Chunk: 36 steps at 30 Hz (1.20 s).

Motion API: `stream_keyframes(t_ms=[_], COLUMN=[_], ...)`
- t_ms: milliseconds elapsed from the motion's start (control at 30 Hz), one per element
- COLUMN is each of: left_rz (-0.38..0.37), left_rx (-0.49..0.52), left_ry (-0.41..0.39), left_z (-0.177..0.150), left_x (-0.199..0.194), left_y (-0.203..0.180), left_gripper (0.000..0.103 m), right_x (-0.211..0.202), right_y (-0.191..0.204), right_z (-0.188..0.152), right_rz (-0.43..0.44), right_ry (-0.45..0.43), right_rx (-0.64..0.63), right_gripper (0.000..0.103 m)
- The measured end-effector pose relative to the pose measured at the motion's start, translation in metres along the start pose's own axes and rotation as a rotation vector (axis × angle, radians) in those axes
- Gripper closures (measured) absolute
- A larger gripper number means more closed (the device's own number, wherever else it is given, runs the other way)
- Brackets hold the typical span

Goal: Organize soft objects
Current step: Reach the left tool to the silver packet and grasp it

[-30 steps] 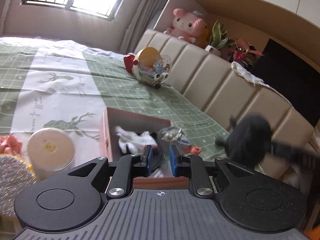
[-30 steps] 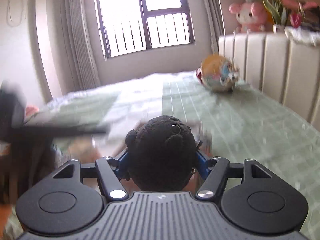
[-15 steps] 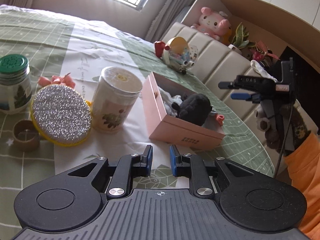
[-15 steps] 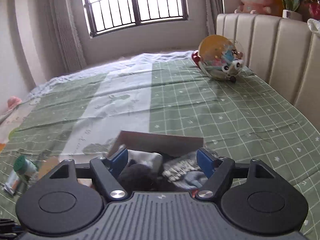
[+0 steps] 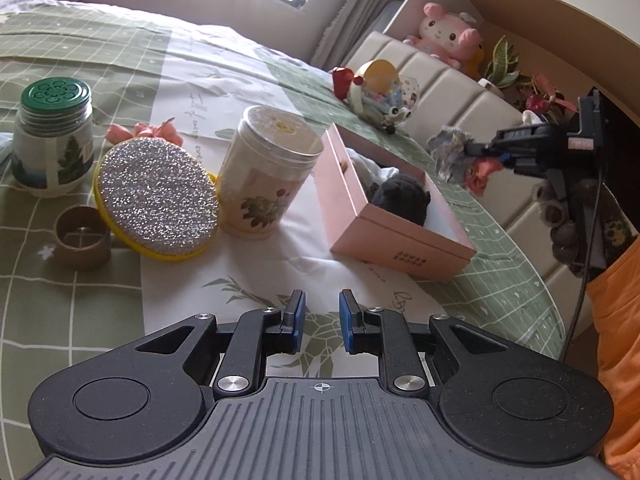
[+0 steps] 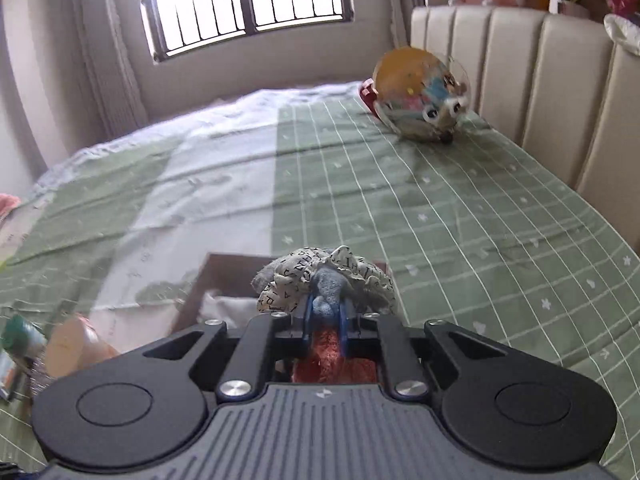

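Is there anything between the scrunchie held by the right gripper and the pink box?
Nothing visible. The right gripper holds the scrunchie in the air beside the open pink box.

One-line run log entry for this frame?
task: organize soft objects | right gripper: shut on scrunchie, raised above pink box | left gripper: open, empty | black plush: in box

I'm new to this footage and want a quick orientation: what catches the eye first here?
The right gripper is clamped on a letter-print scrunchie, held up beyond the pink box on the bed. A black plush lies inside that box. Left of it stand a floral canister and a glittery silver disc; the left gripper hovers open.
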<state>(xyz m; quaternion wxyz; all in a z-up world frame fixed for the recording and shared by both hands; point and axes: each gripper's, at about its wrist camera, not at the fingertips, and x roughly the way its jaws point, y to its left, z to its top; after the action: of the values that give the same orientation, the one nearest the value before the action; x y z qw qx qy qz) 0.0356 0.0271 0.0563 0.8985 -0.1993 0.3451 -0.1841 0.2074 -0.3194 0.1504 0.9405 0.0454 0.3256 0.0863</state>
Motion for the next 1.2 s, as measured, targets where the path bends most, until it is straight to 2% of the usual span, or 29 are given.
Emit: stream_keyframes(t_ms=[33, 100, 167, 200, 433, 500, 633, 767, 900, 1033, 1200], left_rz=[0.001, 0.004, 0.014, 0.024, 0.1, 0.109, 0.153, 0.291, 0.474, 0.578, 0.584], left_rx=[-0.001, 0.001, 0.009, 0.013, -0.023, -0.031, -0.012, 0.024, 0.084, 0.152, 0.198], left_ry=[0.001, 0.002, 0.004, 0.007, 0.004, -0.005, -0.048, -0.113, -0.148, -0.085, 0.094], left_z=[-0.001, -0.003, -0.005, -0.006, -0.01, -0.013, -0.015, -0.008, 0.021, 0.055, 0.072], left_x=[-0.001, -0.004, -0.008, -0.01, -0.022, -0.029, -0.052, -0.084, -0.102, -0.089, -0.054], left_y=[0.0, 0.001, 0.002, 0.003, 0.025, 0.031, 0.046, 0.072, 0.112, 0.147, 0.169], left_gripper=[0.083, 0.083, 0.083, 0.083, 0.083, 0.083, 0.083, 0.083, 0.083, 0.083, 0.082], right_x=[-0.001, 0.009, 0.024, 0.027, 0.003, -0.004, -0.009, -0.01, -0.013, -0.006, 0.01], right_y=[0.008, 0.017, 0.02, 0.019, 0.027, 0.042, 0.095, 0.168, 0.231, 0.275, 0.3], right_z=[0.004, 0.003, -0.003, -0.008, -0.027, -0.035, -0.063, -0.099, -0.145, -0.19, -0.229], right_rz=[-0.003, -0.002, 0.014, 0.01, 0.036, 0.041, 0.108, 0.203, 0.29, 0.318, 0.259], right_ry=[-0.007, 0.031, 0.103, 0.111, 0.071, 0.057, 0.052, 0.045, 0.036, 0.045, 0.041], right_rx=[-0.009, -0.015, 0.01, 0.036, 0.073, 0.048, -0.04, -0.171, -0.279, -0.386, -0.497], right_gripper=[0.09, 0.083, 0.05, 0.046, 0.043, 0.041, 0.039, 0.038, 0.036, 0.036, 0.036])
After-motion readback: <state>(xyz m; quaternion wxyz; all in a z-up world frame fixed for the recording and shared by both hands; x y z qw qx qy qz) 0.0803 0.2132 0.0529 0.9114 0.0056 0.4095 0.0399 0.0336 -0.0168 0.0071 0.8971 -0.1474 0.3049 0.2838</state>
